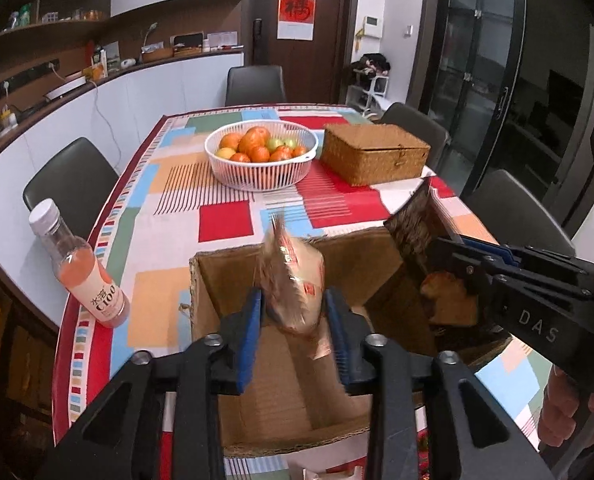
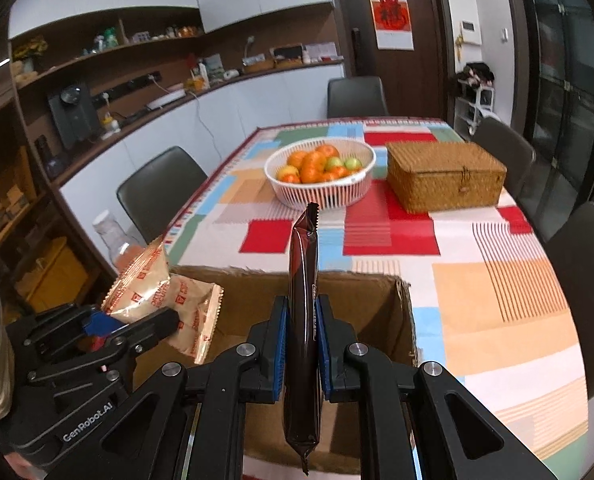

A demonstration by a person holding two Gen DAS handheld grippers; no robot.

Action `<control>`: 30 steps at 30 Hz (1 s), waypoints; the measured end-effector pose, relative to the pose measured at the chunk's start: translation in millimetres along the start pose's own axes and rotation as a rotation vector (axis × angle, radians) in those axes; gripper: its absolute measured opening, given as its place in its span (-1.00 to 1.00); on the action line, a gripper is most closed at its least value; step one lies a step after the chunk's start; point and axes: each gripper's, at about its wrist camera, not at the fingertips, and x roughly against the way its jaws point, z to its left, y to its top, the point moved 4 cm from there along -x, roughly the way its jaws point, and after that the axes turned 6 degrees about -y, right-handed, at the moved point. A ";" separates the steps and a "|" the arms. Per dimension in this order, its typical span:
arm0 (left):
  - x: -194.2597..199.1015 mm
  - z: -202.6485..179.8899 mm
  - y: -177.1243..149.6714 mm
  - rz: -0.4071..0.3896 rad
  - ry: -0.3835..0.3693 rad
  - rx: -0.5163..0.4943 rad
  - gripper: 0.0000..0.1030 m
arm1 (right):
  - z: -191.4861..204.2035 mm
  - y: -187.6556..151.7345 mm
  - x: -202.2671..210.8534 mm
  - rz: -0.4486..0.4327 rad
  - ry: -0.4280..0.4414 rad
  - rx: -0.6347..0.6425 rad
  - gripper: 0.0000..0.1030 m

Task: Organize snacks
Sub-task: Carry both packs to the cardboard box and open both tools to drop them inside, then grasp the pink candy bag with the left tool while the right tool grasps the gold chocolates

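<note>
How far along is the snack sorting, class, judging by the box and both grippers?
Done: nothing visible; the cardboard box floor looks bare. In hand: a beige packet between the left fingers over the box, grip unclear; a dark brown packet clamped in the right fingers. Left: both packets go in.

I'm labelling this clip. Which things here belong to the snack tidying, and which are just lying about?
Job:
open brown cardboard box
clear crinkly biscuit packet with red print
dark brown glossy snack bar wrapper

Lying about:
white slatted basket of fruit
woven wicker lidded box
plastic bottle of pink drink
</note>
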 end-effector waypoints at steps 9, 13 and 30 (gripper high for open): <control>35.7 -8.5 -14.6 -0.058 0.017 -0.010 0.09 | -2.7 -18.8 21.6 -0.021 -0.040 0.025 -0.22; 57.2 -17.3 -25.7 -0.086 0.017 -0.028 0.11 | -1.1 -29.2 42.1 -0.045 -0.023 0.030 -0.11; 118.5 -46.5 -85.9 -0.101 -0.041 -0.053 0.19 | 10.3 -98.3 111.1 -0.091 -0.012 0.113 -0.05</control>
